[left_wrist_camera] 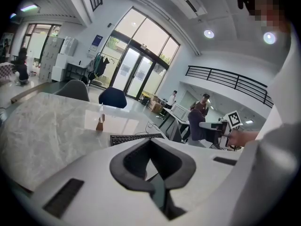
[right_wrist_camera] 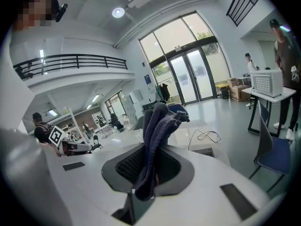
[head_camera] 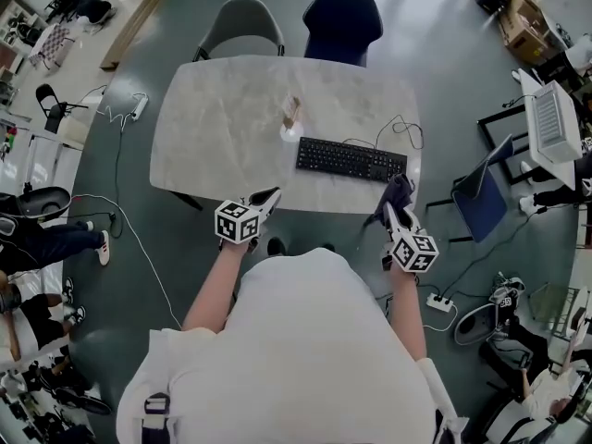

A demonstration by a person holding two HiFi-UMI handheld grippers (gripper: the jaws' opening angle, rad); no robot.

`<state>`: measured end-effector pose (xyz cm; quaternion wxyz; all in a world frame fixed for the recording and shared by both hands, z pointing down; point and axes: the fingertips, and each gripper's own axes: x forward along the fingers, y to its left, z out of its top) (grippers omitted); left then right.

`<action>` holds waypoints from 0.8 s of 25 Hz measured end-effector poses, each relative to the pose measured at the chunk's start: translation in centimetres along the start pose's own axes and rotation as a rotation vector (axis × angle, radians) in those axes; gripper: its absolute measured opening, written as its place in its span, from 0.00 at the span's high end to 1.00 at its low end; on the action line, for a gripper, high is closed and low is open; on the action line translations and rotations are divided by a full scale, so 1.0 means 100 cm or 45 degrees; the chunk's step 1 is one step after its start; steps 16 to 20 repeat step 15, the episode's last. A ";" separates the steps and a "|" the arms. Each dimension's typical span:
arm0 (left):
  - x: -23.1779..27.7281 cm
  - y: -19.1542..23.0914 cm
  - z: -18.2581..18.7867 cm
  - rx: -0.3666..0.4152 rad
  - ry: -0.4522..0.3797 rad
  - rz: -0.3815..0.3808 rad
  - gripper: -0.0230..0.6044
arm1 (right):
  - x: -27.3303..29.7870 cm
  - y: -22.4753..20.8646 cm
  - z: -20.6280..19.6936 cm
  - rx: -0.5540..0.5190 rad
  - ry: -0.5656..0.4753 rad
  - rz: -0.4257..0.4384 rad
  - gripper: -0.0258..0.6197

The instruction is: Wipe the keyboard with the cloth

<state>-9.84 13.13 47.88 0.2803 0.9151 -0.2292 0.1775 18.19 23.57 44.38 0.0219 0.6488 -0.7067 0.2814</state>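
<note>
A black keyboard point(head_camera: 351, 160) lies on the right part of the marble table point(head_camera: 213, 128), near its front edge; in the left gripper view the keyboard point(left_wrist_camera: 134, 137) shows just past the jaws. My right gripper point(head_camera: 396, 203) hovers at the table's front right corner, just in front of the keyboard's right end. It is shut on a dark blue-grey cloth point(right_wrist_camera: 157, 126) that stands up bunched out of the jaws. My left gripper point(head_camera: 265, 199) hangs at the front edge, left of the keyboard, with its jaws together and nothing between them point(left_wrist_camera: 151, 144).
A small brown and white object point(head_camera: 292, 111) stands behind the keyboard's left end. A thin cable point(head_camera: 400, 132) curls behind its right end. A grey chair point(head_camera: 242, 26) and a blue chair point(head_camera: 342, 21) stand at the far side. A blue chair point(head_camera: 483, 197) stands to the right.
</note>
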 end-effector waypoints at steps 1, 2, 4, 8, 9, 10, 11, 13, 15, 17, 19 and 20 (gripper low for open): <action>0.000 0.001 0.001 -0.002 0.000 -0.004 0.95 | 0.001 0.000 0.001 0.002 -0.003 -0.004 0.86; 0.001 0.002 0.002 -0.004 0.000 -0.006 0.95 | 0.002 0.001 0.003 0.003 -0.006 -0.006 0.86; 0.001 0.004 0.005 -0.011 -0.005 -0.012 0.95 | 0.004 0.003 0.006 0.000 -0.011 -0.005 0.86; 0.004 0.004 0.011 -0.016 -0.018 -0.023 0.95 | 0.007 0.005 0.009 -0.005 -0.014 -0.002 0.86; 0.005 0.004 0.012 -0.015 -0.019 -0.024 0.95 | 0.007 0.005 0.009 -0.005 -0.013 -0.002 0.86; 0.005 0.004 0.012 -0.014 -0.022 -0.025 0.95 | 0.006 0.006 0.008 -0.004 -0.012 -0.001 0.86; 0.005 0.003 0.013 -0.012 -0.025 -0.025 0.95 | 0.006 0.006 0.008 -0.004 -0.012 0.000 0.86; 0.004 0.002 0.014 -0.011 -0.033 -0.024 0.95 | 0.004 0.007 0.008 -0.003 -0.013 0.001 0.86; 0.004 0.002 0.016 -0.013 -0.041 -0.024 0.95 | 0.004 0.007 0.008 -0.001 -0.015 0.001 0.86; 0.004 0.002 0.016 -0.013 -0.041 -0.024 0.95 | 0.004 0.007 0.008 -0.001 -0.015 0.001 0.86; 0.004 0.002 0.016 -0.013 -0.041 -0.024 0.95 | 0.004 0.007 0.008 -0.001 -0.015 0.001 0.86; 0.004 0.002 0.016 -0.013 -0.041 -0.024 0.95 | 0.004 0.007 0.008 -0.001 -0.015 0.001 0.86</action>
